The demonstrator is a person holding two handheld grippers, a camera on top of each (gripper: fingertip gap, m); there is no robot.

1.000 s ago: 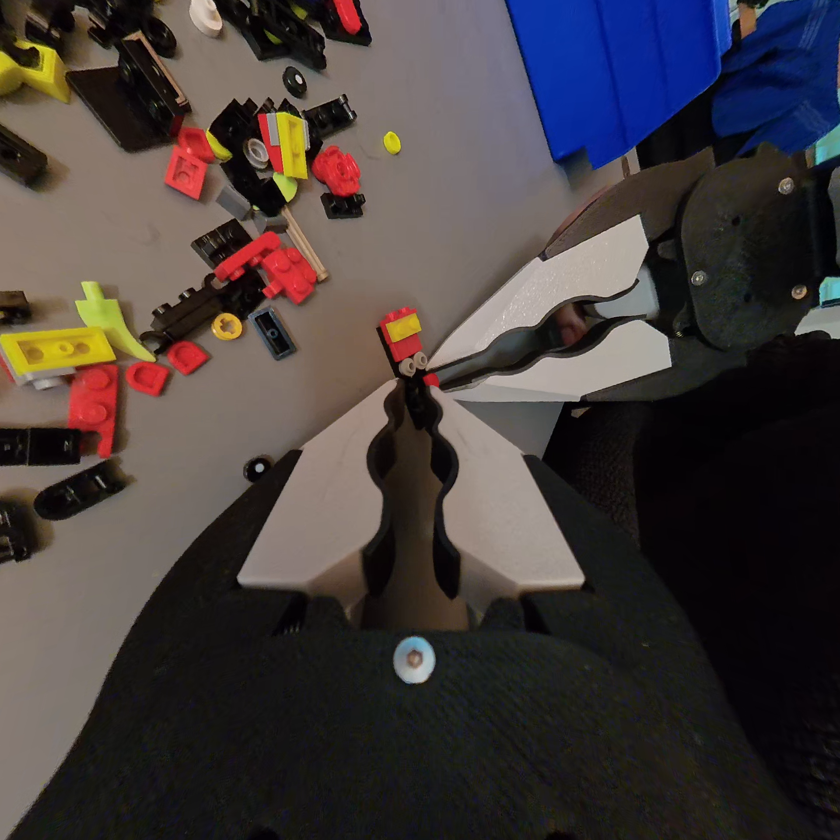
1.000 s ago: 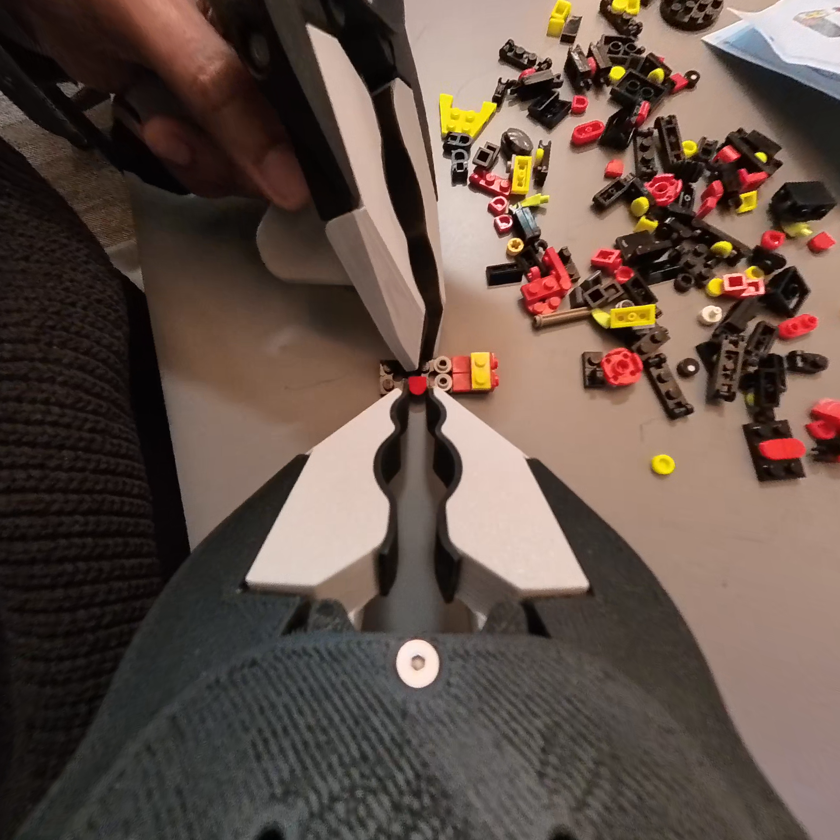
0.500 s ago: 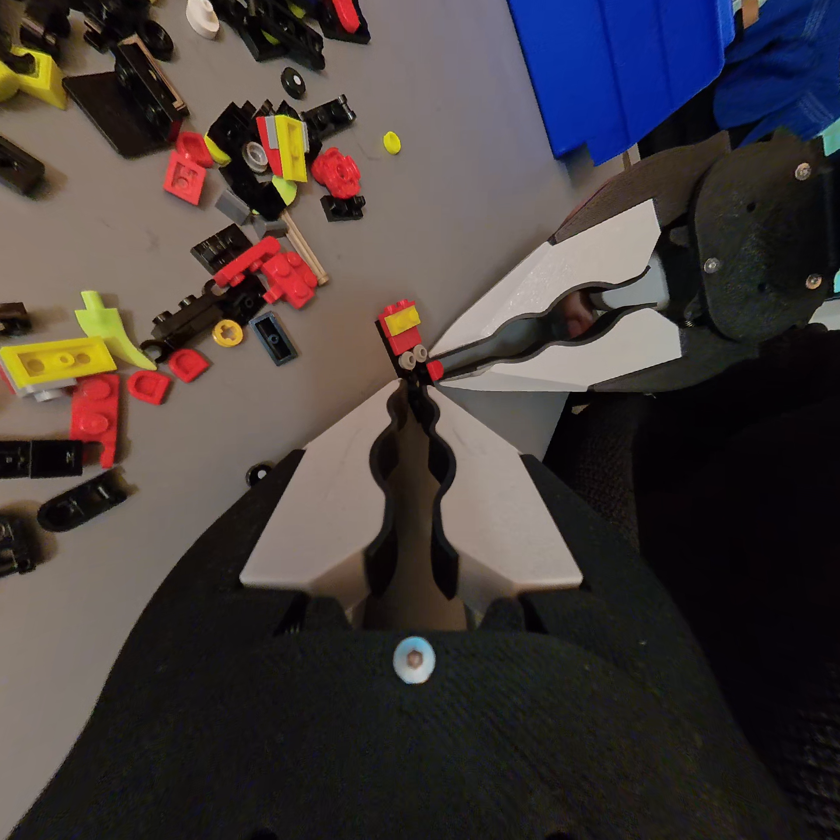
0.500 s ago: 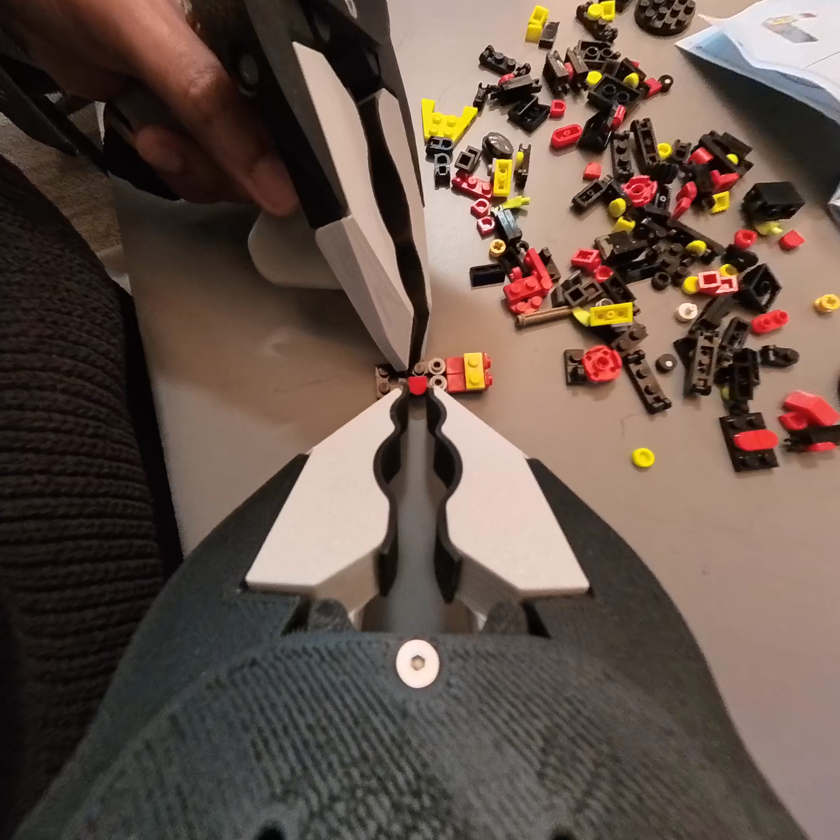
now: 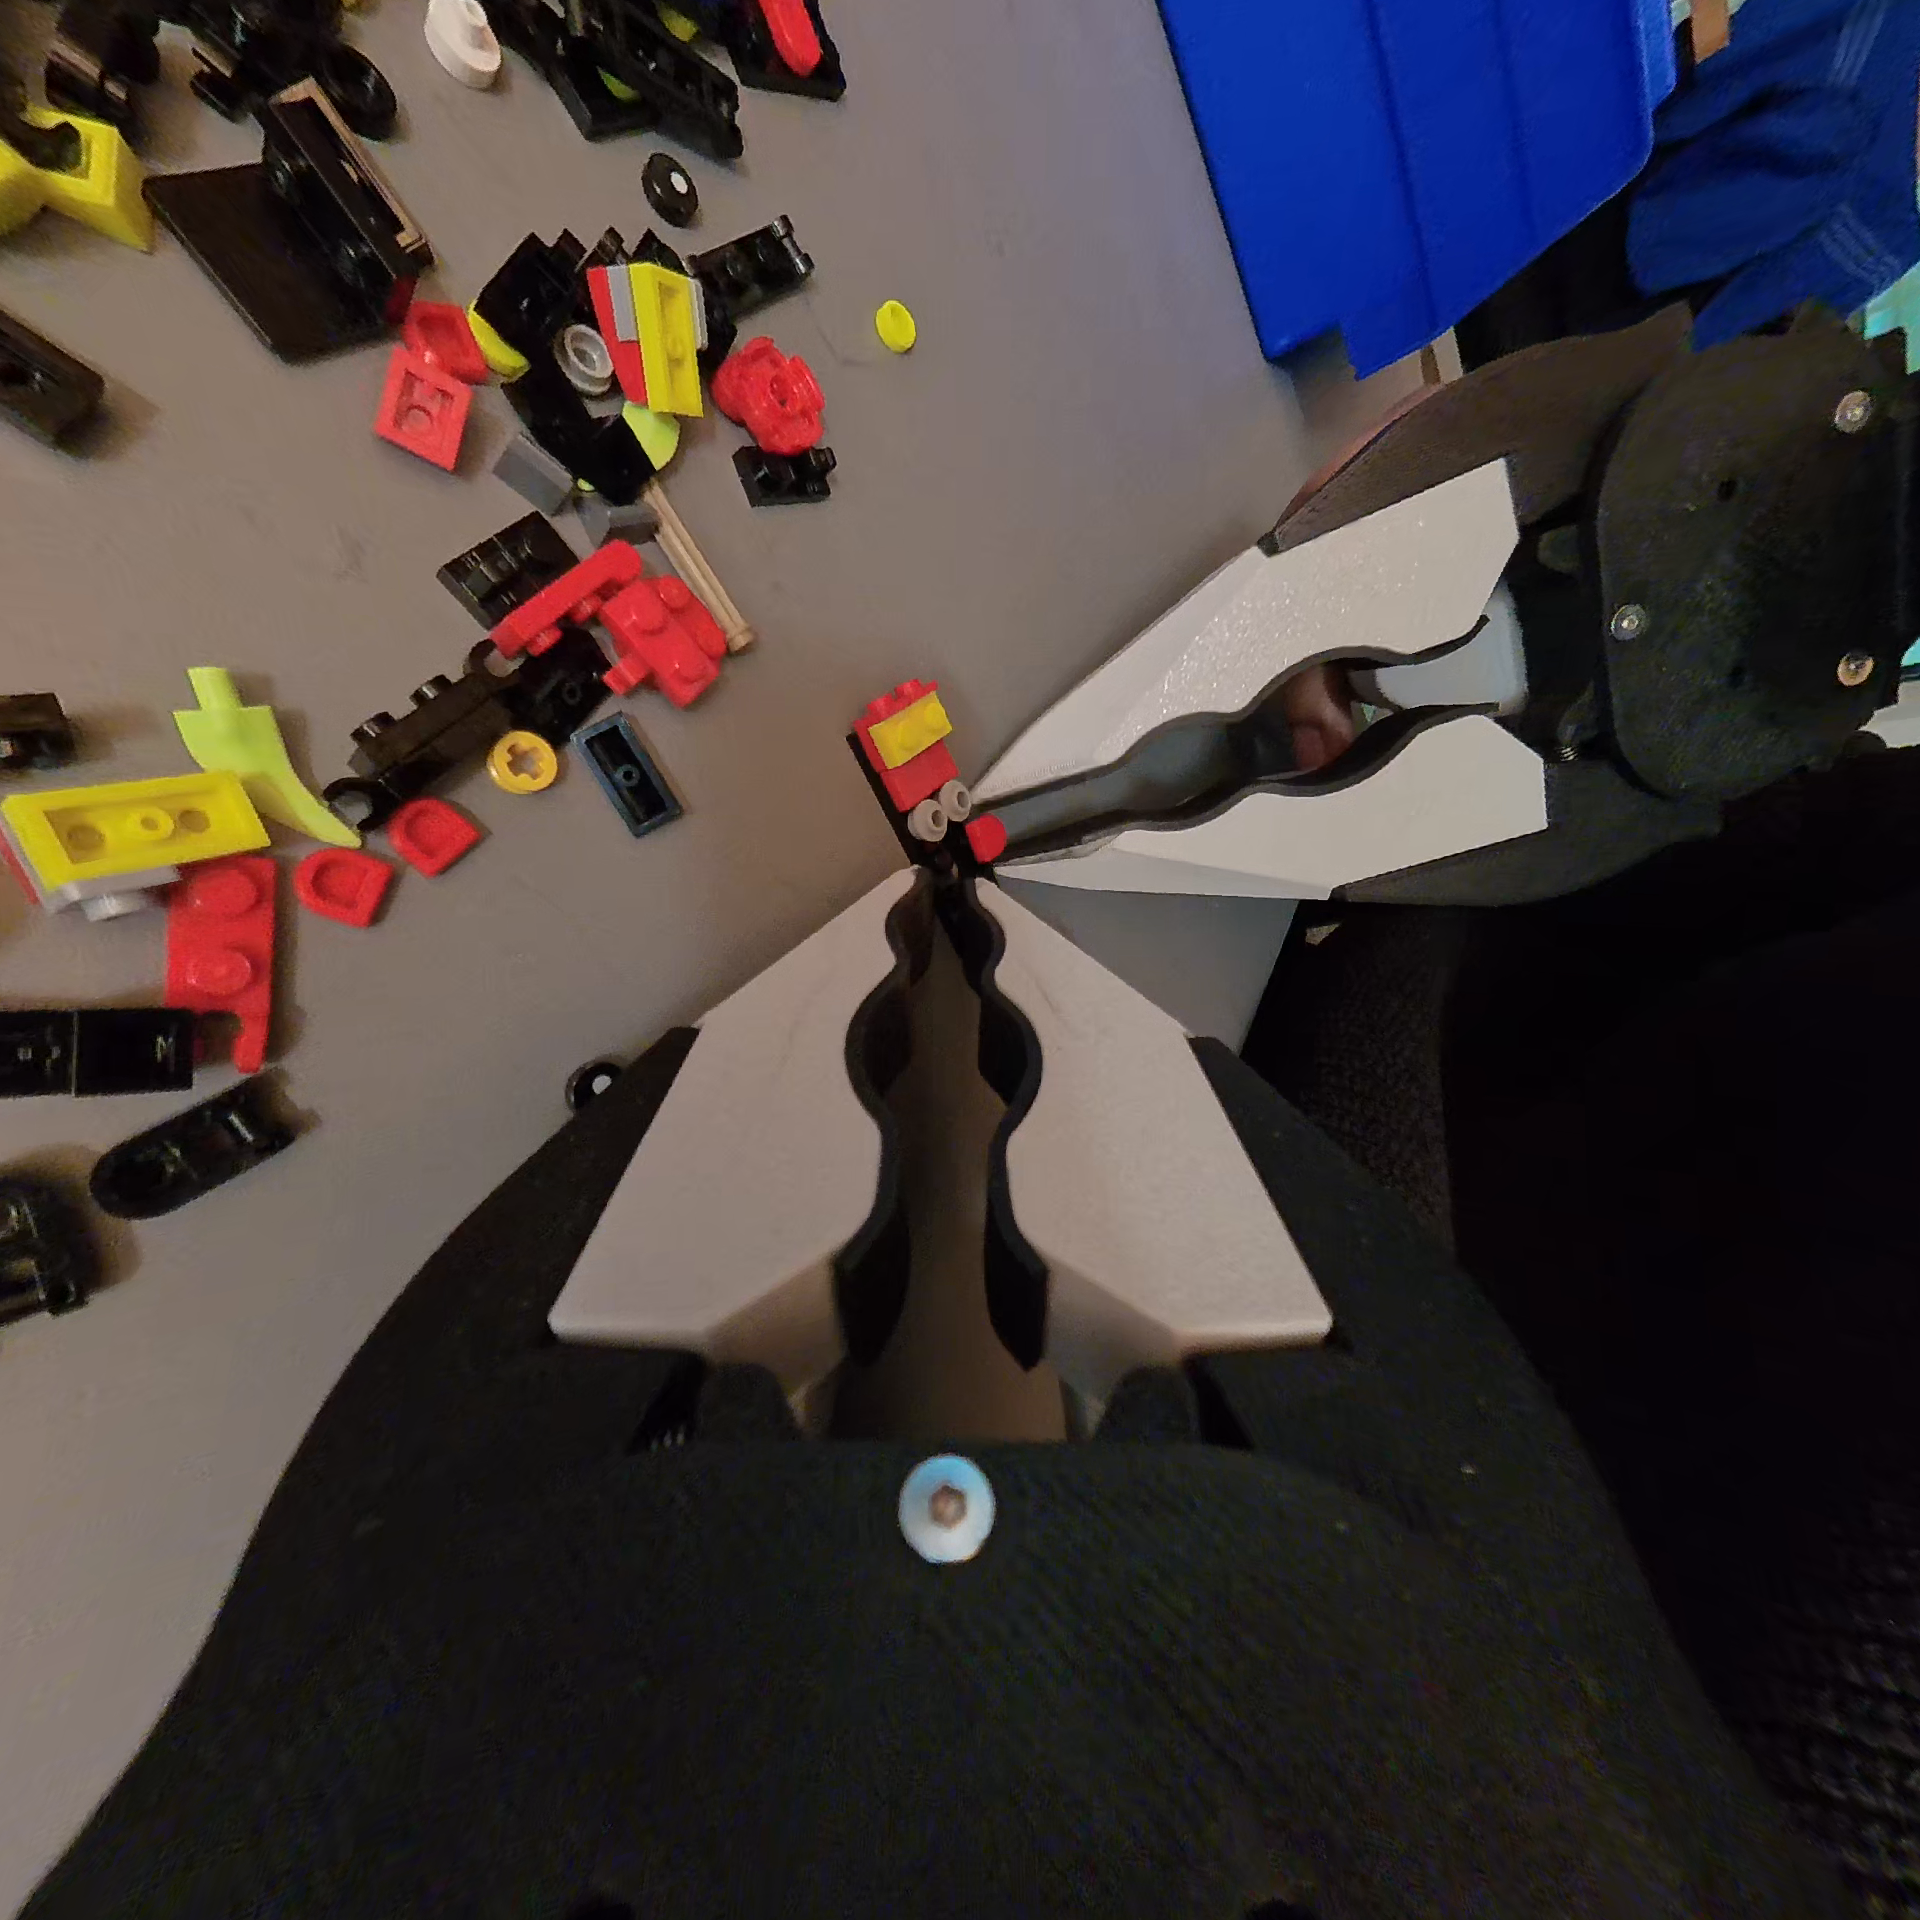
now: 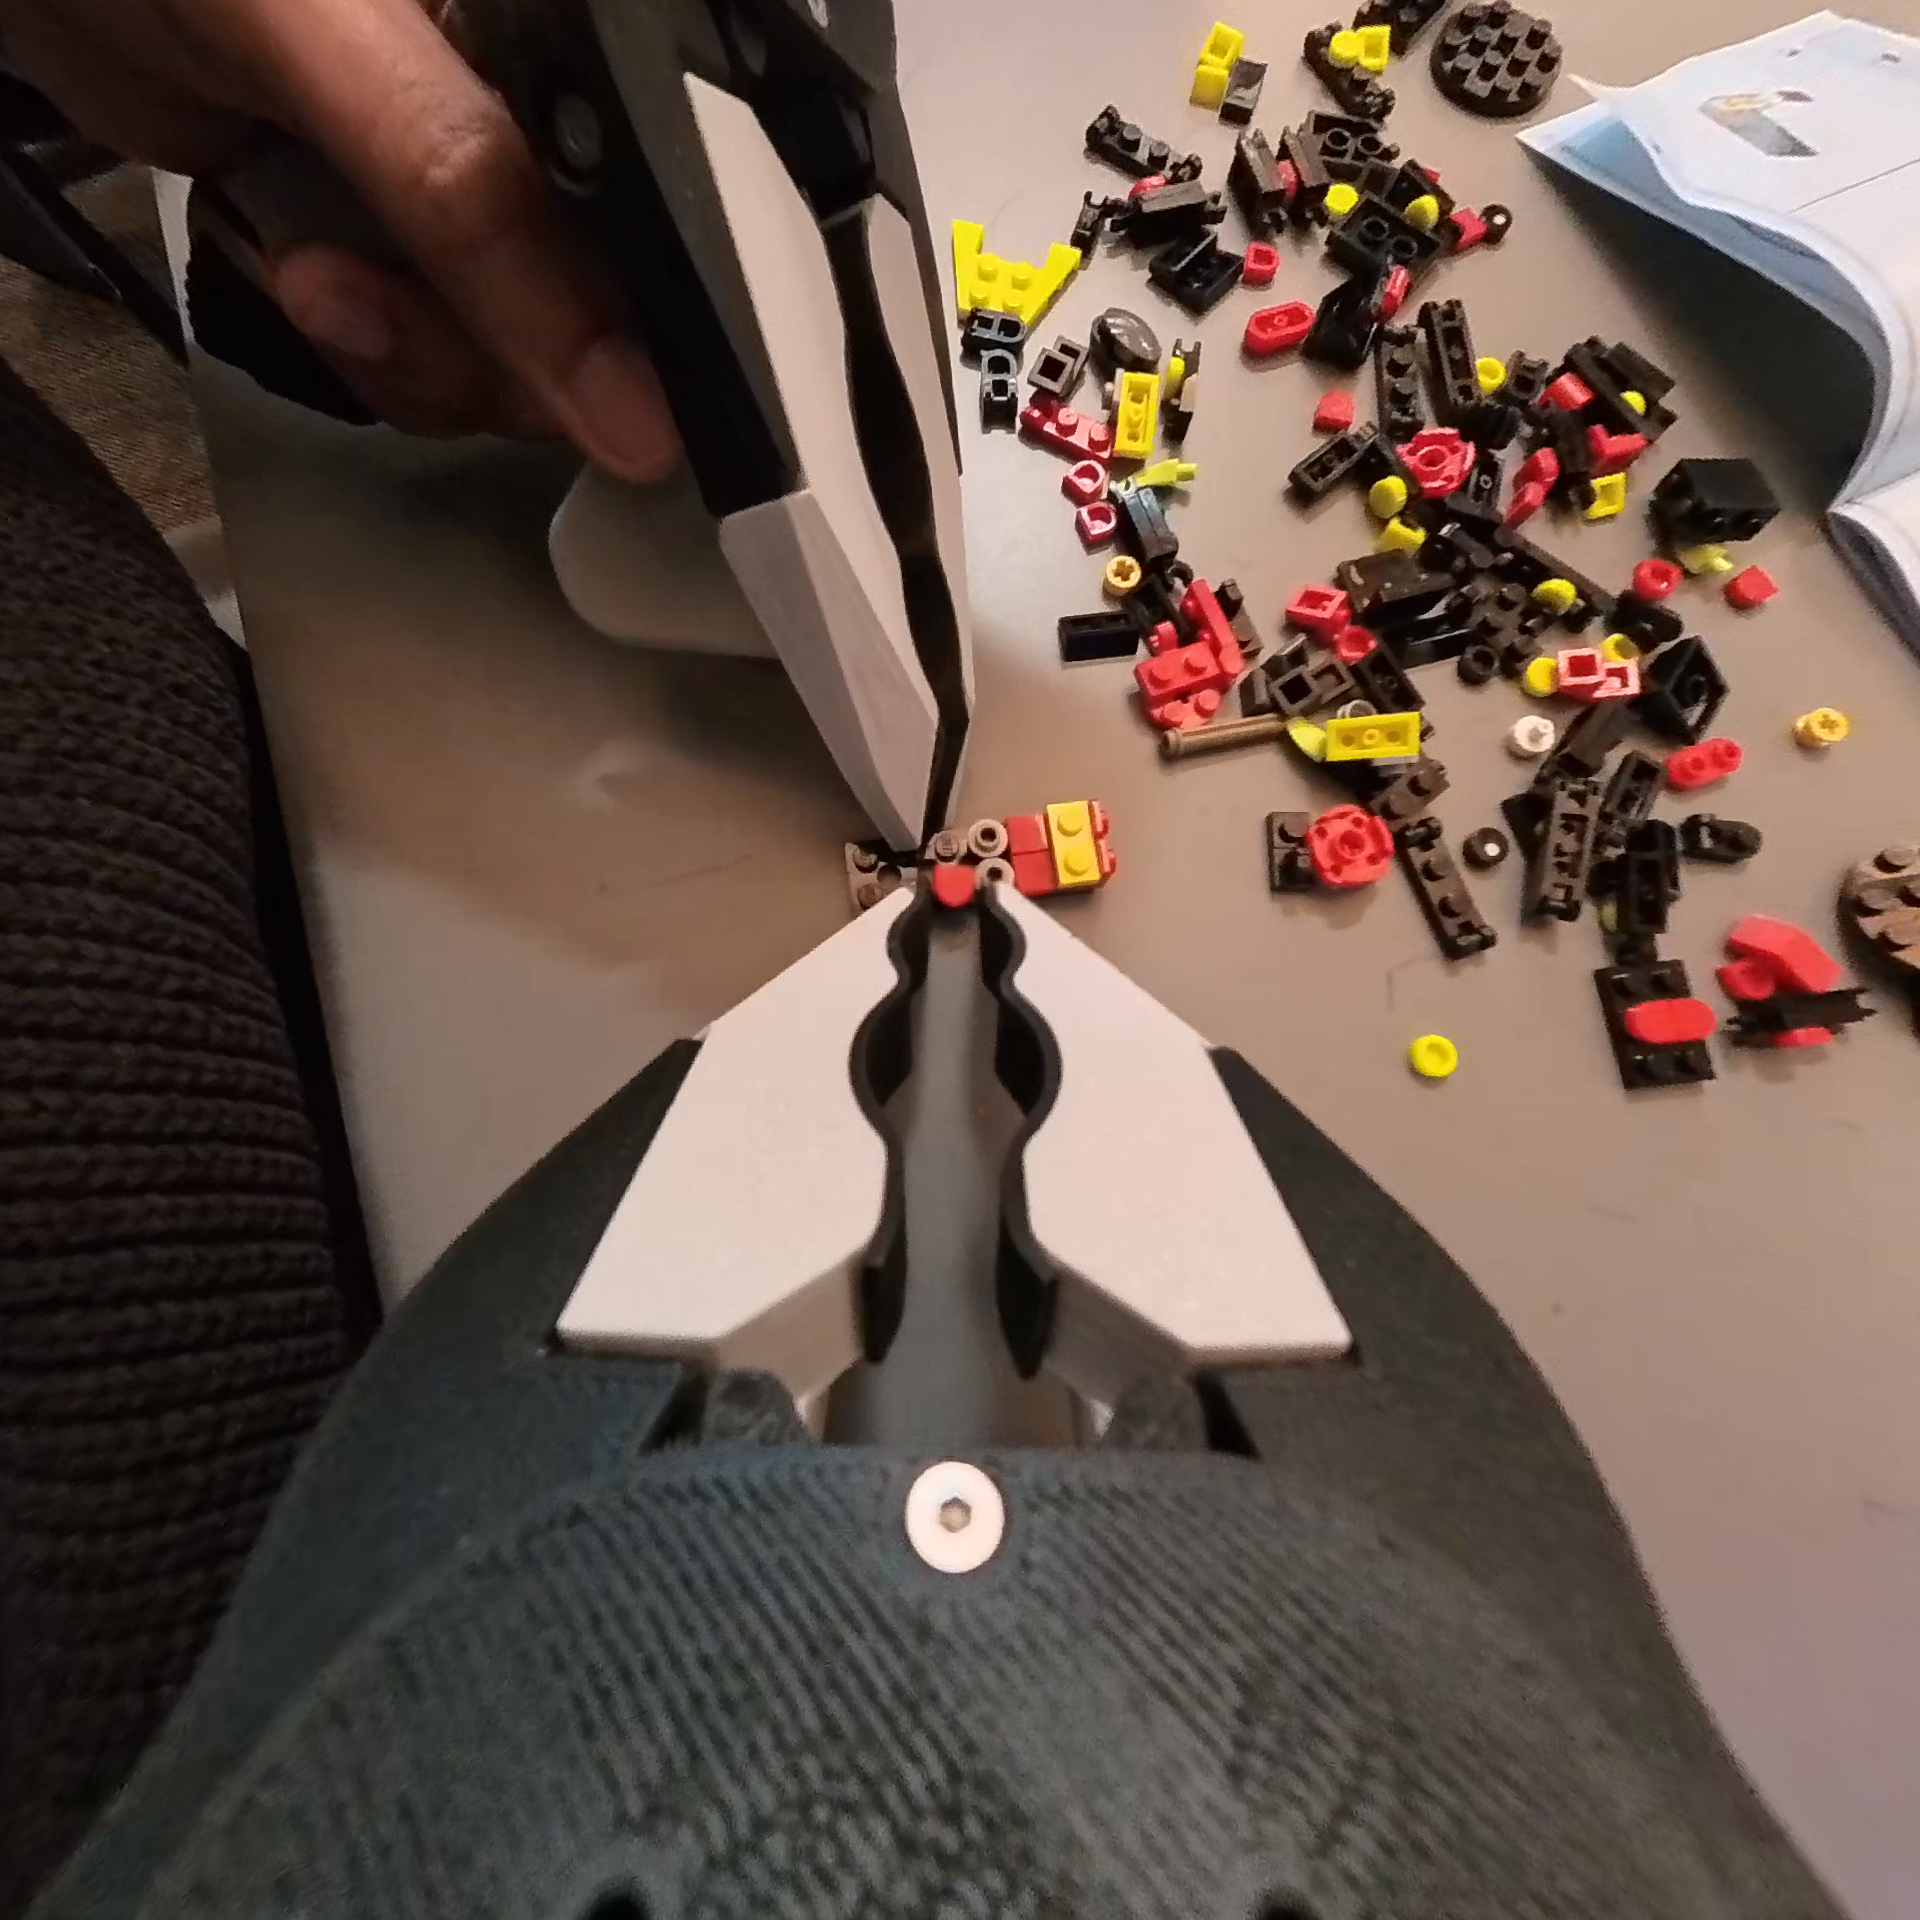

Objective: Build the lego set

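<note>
1. The left tongs [image 5: 940,883] are closed on the black end of the small red, yellow and black plastic lego build [image 5: 914,758], low over the grey desk [image 5: 1039,364].
2. The right tongs [image 6: 954,894] pinch a tiny red plastic lego piece [image 6: 951,885].
3. Hold the build still.
4. Line the red piece up beside the grey studs at 12 o'clock, then push gently.

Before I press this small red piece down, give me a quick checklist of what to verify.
1. Right hand-held gripper shut on the small red piece: ok.
2. Left hand-held gripper shut on the black end of the assembly: ok.
3. Red piece next to the two grey studs: ok.
4. Piece squarely over its studs: cannot tell.
5. Table around the assembly free of loose bricks: ok.
</note>
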